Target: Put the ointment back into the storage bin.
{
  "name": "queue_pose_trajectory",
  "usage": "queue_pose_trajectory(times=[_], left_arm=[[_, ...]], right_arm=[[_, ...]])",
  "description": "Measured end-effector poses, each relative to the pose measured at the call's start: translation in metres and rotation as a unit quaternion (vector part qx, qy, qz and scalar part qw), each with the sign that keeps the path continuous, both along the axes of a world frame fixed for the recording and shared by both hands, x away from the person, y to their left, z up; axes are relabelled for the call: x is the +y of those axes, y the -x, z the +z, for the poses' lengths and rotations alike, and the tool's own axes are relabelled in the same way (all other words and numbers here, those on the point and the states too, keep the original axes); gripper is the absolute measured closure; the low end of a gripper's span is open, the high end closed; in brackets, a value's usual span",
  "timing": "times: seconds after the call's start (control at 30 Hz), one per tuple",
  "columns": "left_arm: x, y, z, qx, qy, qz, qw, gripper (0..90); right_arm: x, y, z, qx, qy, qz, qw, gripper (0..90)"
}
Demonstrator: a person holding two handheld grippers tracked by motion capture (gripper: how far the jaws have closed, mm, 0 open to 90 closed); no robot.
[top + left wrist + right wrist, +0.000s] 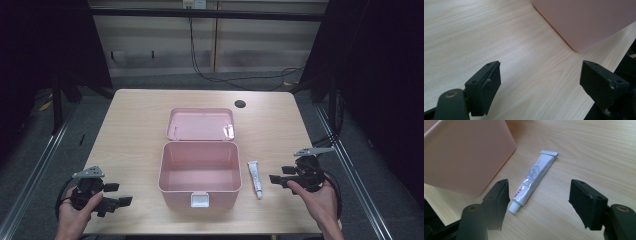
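Pink box (200, 172) sits mid-counter (135, 130), lid open toward 12 o'clock. White tube (255, 178) lies just beside it at 3. Left hand-held gripper (116, 194) at 8, jaws spread, empty. Right hand-held gripper (280, 176) at 4, jaws wide apart, empty, w/ tube ahead.

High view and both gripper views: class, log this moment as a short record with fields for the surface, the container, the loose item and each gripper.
Surface: wooden table
Container: pink box, lid open and folded back, inside bare
Loose item: white tube lying flat to the right of the box, cap toward the person
Left gripper: jaws open, holding nothing
Right gripper: jaws open, pointed at the tube
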State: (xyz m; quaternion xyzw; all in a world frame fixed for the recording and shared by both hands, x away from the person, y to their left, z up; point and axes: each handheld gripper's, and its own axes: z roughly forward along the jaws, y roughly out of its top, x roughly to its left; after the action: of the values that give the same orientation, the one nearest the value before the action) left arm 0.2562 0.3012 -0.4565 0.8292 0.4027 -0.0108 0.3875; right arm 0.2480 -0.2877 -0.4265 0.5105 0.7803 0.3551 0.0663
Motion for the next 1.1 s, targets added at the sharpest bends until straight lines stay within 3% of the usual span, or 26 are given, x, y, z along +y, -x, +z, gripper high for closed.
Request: queue_pose_trajectory(times=[0.33, 0.43, 0.7, 0.83, 1.1], left_arm=[[0.0, 0.0, -0.001, 0.002, -0.001, 0.0, 1.0, 17.1], [0.0, 0.0, -0.001, 0.002, -0.001, 0.0, 1.0, 17.1], [0.0, 0.0, -0.001, 0.0, -0.001, 0.001, 1.0, 17.1], [0.0, 0.0, -0.001, 0.002, -0.002, 0.0, 1.0, 17.1], [0.0, 0.0, -0.001, 0.001, -0.002, 0.001, 1.0, 17.1]], right_arm=[[0.01, -0.015, 0.01, 0.022, 0.009, 0.02, 0.9995, 30.1], [0.016, -0.021, 0.012, 0.031, 0.017, 0.042, 0.9985, 30.4], [0.027, -0.032, 0.016, 0.053, 0.024, 0.066, 0.9961, 40.0], [0.032, -0.036, 0.018, 0.044, 0.04, 0.074, 0.9955, 41.2], [0.042, -0.046, 0.02, 0.085, 0.042, 0.085, 0.9918, 43.2]])
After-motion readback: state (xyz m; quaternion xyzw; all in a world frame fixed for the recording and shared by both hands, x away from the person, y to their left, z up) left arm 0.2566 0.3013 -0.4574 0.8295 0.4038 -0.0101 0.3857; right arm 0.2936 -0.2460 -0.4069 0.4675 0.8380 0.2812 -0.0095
